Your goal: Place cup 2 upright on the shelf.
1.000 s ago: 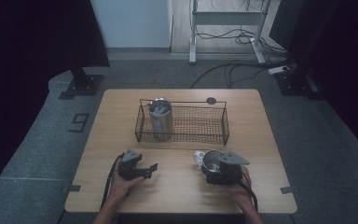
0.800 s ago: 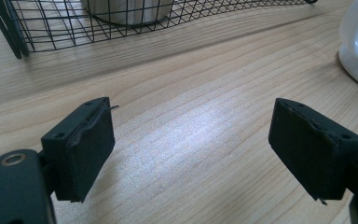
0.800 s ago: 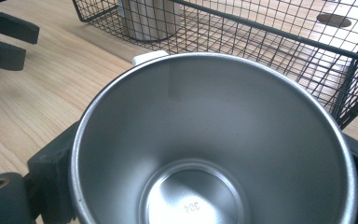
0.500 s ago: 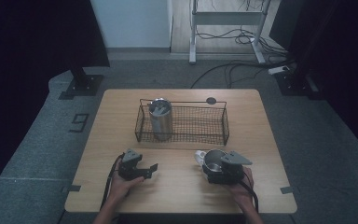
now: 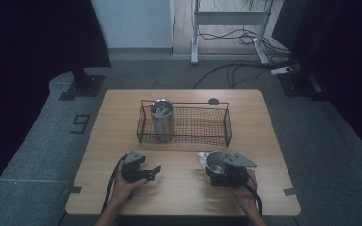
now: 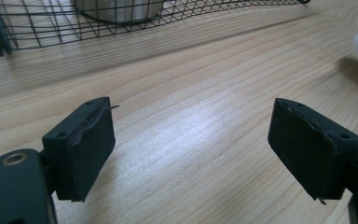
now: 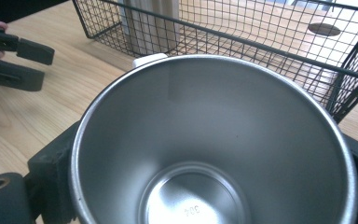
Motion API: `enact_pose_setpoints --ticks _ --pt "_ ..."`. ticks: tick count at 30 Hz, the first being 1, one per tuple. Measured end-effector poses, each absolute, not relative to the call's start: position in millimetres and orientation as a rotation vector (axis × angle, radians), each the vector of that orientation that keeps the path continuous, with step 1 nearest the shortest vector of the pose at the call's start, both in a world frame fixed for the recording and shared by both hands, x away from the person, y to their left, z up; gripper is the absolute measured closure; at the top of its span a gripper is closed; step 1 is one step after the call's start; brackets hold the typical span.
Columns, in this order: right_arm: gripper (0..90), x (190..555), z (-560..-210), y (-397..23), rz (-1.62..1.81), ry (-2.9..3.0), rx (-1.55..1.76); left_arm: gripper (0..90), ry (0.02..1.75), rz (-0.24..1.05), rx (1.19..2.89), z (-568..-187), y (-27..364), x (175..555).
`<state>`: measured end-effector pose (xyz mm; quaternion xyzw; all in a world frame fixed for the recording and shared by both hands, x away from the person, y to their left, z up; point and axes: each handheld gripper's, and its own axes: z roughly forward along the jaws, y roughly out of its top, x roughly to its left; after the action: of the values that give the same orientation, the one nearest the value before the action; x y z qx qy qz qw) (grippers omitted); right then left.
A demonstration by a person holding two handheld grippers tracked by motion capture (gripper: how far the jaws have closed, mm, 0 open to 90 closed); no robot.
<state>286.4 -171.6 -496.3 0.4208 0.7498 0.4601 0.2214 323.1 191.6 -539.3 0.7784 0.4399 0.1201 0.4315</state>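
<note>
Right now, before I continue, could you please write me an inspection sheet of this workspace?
Surface: wooden table, with a round dark spot near the far edge.
Job's things: steel cup in the right gripper; second steel cup upright at the left end of the wire basket.
Clutter: white object beside the held cup, kind unclear.
Grippers: left gripper open, nothing between the jaws; right gripper shut on the steel cup.
Cables: gripper cable trails off the near edge; floor cables beyond the table.
Surroundings: grey carpet with a "9" mark.
</note>
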Motion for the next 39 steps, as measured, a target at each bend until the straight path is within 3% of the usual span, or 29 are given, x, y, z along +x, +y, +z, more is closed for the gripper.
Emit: enact_pose_setpoints --ticks 14,39 --pt "6.2 279 -471 -178 1.325 2.036 1.176 15.1 1.088 0.287 1.934 -538 189 322" --pt "6.2 303 -430 -170 1.318 2.013 1.157 15.4 1.096 0.307 1.904 -531 201 318"
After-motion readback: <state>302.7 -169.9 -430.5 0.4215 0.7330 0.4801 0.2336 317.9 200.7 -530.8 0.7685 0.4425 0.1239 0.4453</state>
